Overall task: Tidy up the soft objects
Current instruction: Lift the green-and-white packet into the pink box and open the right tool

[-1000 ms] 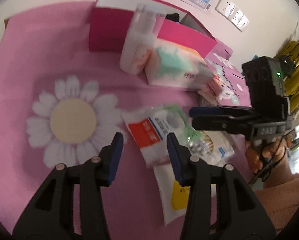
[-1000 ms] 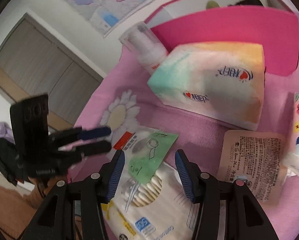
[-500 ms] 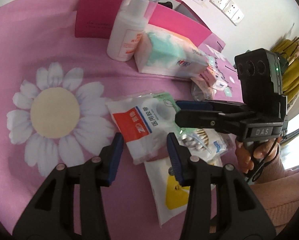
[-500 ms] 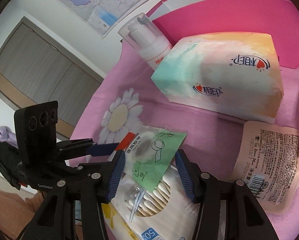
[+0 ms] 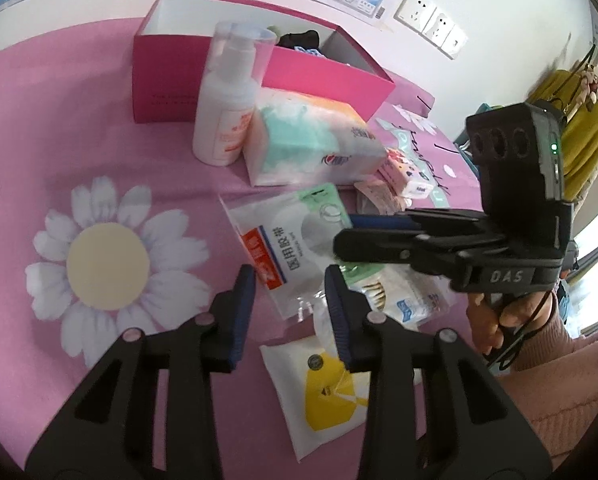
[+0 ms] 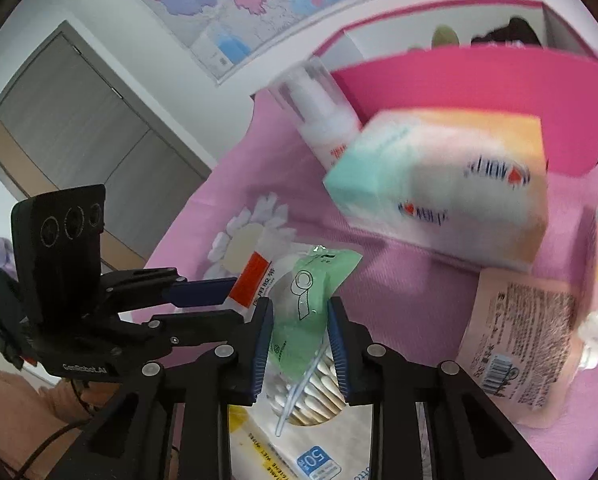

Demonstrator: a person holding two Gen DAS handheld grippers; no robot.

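Observation:
A white bag of medical tape (image 5: 287, 256) with a red and blue label lies on the pink cloth. A green-topped tape packet (image 6: 311, 300) overlaps it. My left gripper (image 5: 289, 284) has the bag's near corner between its fingers. Its jaws are closing and a gap still shows at the left pad. My right gripper (image 6: 299, 312) is closing too, and both its pads press the green packet, which bulges between them. The right gripper (image 5: 349, 232) reaches in from the right in the left wrist view. In the right wrist view the left gripper (image 6: 237, 302) enters from the left.
An open pink box (image 5: 171, 80) stands at the back, with a white pump bottle (image 5: 227, 108) and a tissue pack (image 5: 311, 144) in front. A cotton swab pack (image 6: 311, 392), a white and yellow packet (image 5: 323, 388) and a pink sachet (image 6: 515, 340) lie close by. A hand (image 5: 499, 320) holds the right gripper.
Both grippers' jaws have narrowed. The right gripper's pads have closed onto the green packet, which now bulges upward. The right gripper has reached further over the tape bag.

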